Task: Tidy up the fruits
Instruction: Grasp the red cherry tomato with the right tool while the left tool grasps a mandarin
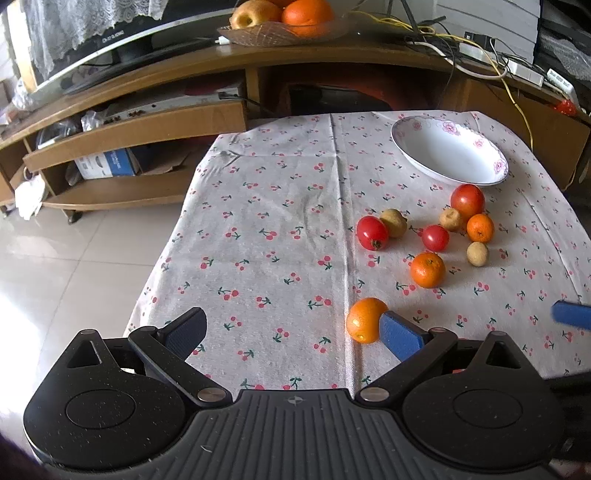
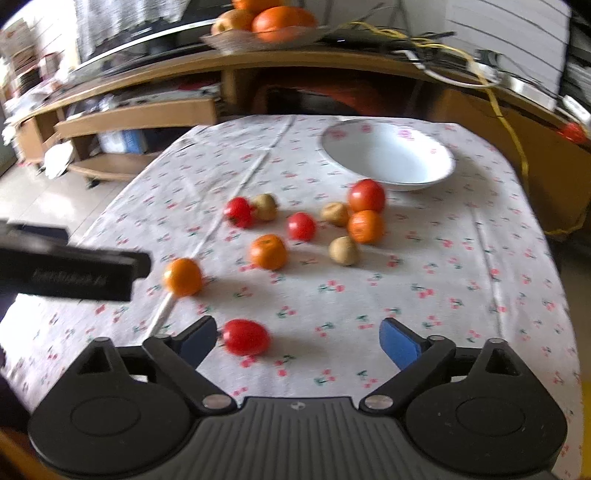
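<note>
- Table [image 1: 266,206]: lying under a creased white cloth w/ small red cherry print; fruit sitting loose on its right half.
- Bowl [image 1: 448,149]: 1, shallow oval, glossy white ceramic w/ pink flowers on rim; sitting at far right of cloth, nothing showing inside.
- Tomatoes: 4 total, smooth, shiny red. Left cam showing 3, e.g. the big one [image 1: 467,201] just before the bowl; right cam alone showing the 4th [image 2: 245,336], oblong, lying just beside that gripper's left pad.
- Oranges: 3, round, dimpled skin; 2 in the cluster, 1 near orange [image 1: 365,319] sitting apart, close to the front edge.
- Small tan fruits: 3, dull, rough-looking, egg-shaped, e.g. [image 1: 477,253]; kind – can't tell.
- Left gripper [image 1: 295,328]: black plastic body, ribbed blue pads; fingers spreading wide, grasping nothing; right pad looking as if touching the near orange, contact unsure.
- Right gripper [image 2: 297,341]: same build; fingers standing released, wide apart, nothing between. Right cam is blurring, so detail is soft.
- Wooden TV stand [image 1: 147,122]: standing behind the table, carrying a 2nd dish of larger fruit [image 1: 280,26].
</note>
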`<state>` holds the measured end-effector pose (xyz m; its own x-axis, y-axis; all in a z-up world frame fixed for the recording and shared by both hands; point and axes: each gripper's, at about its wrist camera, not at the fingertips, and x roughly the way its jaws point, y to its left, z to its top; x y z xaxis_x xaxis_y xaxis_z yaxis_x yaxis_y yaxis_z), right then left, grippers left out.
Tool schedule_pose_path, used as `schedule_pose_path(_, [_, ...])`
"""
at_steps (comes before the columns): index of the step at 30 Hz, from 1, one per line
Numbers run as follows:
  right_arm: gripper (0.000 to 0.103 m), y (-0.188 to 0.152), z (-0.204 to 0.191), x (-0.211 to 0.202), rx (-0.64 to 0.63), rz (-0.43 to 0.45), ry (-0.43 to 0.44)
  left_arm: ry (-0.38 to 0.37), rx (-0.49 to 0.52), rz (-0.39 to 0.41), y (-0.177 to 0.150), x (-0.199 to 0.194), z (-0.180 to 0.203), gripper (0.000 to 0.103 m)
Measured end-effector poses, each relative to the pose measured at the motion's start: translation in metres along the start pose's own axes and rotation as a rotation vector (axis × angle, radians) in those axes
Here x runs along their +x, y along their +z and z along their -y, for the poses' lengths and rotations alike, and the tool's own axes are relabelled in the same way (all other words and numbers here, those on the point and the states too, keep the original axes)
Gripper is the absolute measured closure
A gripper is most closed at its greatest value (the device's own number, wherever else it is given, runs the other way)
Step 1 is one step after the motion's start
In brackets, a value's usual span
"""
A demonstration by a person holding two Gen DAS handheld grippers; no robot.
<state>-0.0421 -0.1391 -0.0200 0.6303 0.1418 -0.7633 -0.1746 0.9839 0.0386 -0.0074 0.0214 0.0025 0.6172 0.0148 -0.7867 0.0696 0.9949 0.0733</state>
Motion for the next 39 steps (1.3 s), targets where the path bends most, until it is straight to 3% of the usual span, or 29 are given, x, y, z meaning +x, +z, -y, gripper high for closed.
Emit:
schedule_pose_path(4, [0.019, -0.002, -0.013, 0.008, -0.067, -0.016, 0.044, -0.005, 0.008, 0.005, 0.000, 0.000, 0.000, 0.002])
schedule_pose_path(8, [0.042, -0.004, -0.021, 0.021, -0.100, -0.048, 0.056, -0.011, 0.021, 0.006, 0.000, 0.001, 0.001, 0.002])
schedule_pose_path(13, [0.061, -0.004, -0.016, 0.035, -0.089, -0.081, 0.081, -0.025, 0.032, 0.000, -0.001, 0.006, 0.002, 0.002])
schedule_pose_path(14, [0.070, -0.003, -0.016, 0.034, -0.096, -0.076, 0.082, -0.029, 0.036, 0.001, -0.002, 0.007, 0.003, 0.002])
schedule_pose_path(20, [0.071, -0.002, -0.005, 0.030, -0.067, -0.088, 0.097, -0.071, 0.072, 0.002, -0.002, 0.014, 0.009, 0.004])
schedule_pose_path(27, [0.071, -0.001, 0.013, 0.017, -0.005, -0.056, 0.077, -0.117, 0.116, -0.031, -0.002, 0.029, 0.026, 0.030])
schedule_pose_path(35, [0.071, -0.002, 0.024, 0.017, 0.022, -0.056, 0.058, -0.138, 0.140, -0.070, -0.004, 0.046, 0.036, 0.039])
schedule_pose_path(39, [0.071, -0.003, 0.029, 0.021, 0.033, -0.065, 0.049, -0.169, 0.121, -0.087, -0.004, 0.051, 0.036, 0.049])
